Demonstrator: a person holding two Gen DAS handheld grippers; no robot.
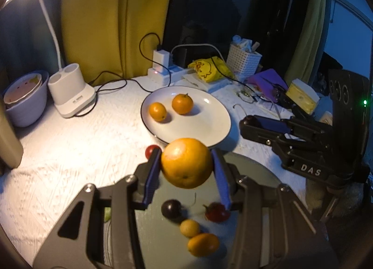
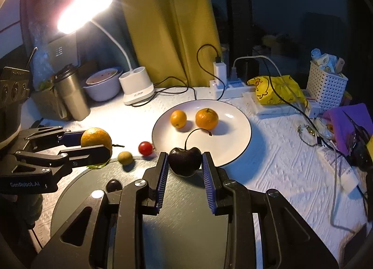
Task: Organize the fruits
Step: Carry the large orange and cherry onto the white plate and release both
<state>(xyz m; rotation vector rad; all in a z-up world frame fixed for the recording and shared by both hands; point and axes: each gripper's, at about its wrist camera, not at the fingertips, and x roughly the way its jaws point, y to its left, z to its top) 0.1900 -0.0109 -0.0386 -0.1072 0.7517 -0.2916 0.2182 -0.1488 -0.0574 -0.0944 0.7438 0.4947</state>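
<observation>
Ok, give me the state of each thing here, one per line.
left tongs: shut on large orange, lifted
right tongs: shut on dark cherry
white plate: holds two small oranges
desk lamp: on
charger: plugged in

Lit desk lamp (image 2: 136, 87), steel tumbler (image 2: 71, 96), white basket (image 2: 325, 87), power strip (image 2: 229, 88)

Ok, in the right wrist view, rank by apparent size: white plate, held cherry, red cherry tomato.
1. White plate
2. Held cherry, though nearness to the camera enlarges it
3. Red cherry tomato
</observation>
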